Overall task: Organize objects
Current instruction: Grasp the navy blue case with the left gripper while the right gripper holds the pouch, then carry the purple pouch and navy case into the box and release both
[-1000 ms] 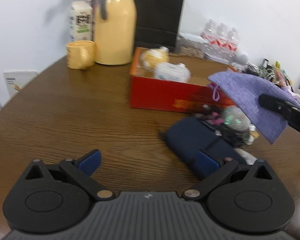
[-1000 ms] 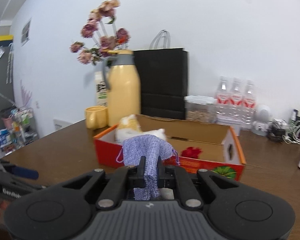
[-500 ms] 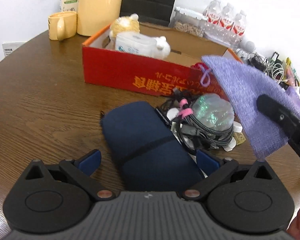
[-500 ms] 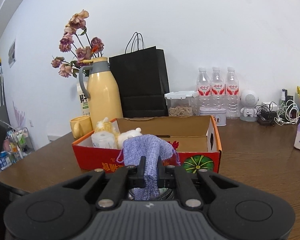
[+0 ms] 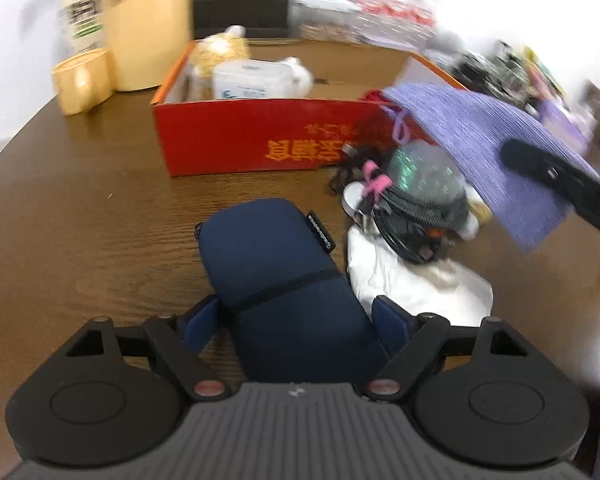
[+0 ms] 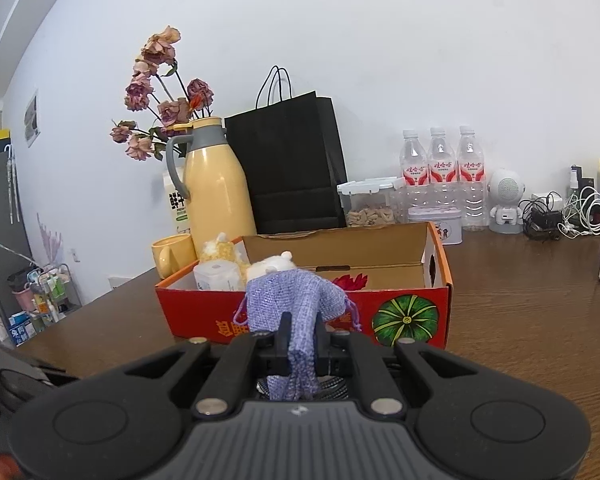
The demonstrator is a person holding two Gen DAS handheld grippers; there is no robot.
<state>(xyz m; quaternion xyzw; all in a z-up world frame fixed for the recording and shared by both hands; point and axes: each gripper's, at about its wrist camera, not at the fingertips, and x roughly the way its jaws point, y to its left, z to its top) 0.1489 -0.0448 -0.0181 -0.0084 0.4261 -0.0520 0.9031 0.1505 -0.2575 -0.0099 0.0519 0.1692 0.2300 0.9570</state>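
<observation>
A navy zip case (image 5: 276,264) lies on the wooden table, its near end between the blue pads of my left gripper (image 5: 296,320). The jaws are closing, with the pads close beside the case's sides; I cannot see them pressing on it. My right gripper (image 6: 303,336) is shut on a purple knitted drawstring pouch (image 6: 296,304), held in the air in front of the red cardboard box (image 6: 404,312). In the left wrist view the pouch (image 5: 480,136) hangs over a bundle of cables (image 5: 416,200). The box (image 5: 240,140) holds soft toys and a white tub.
A crumpled white bag (image 5: 412,284) lies right of the case. Behind the box stand a yellow thermos (image 6: 216,196), a yellow mug (image 6: 172,256), a black paper bag (image 6: 292,168), water bottles (image 6: 444,176) and chargers with cables (image 6: 560,216).
My left gripper has come forward and down over the navy case, which now lies between its fingers, and the fingers have narrowed. The right gripper still holds the pouch and has sunk a little.
</observation>
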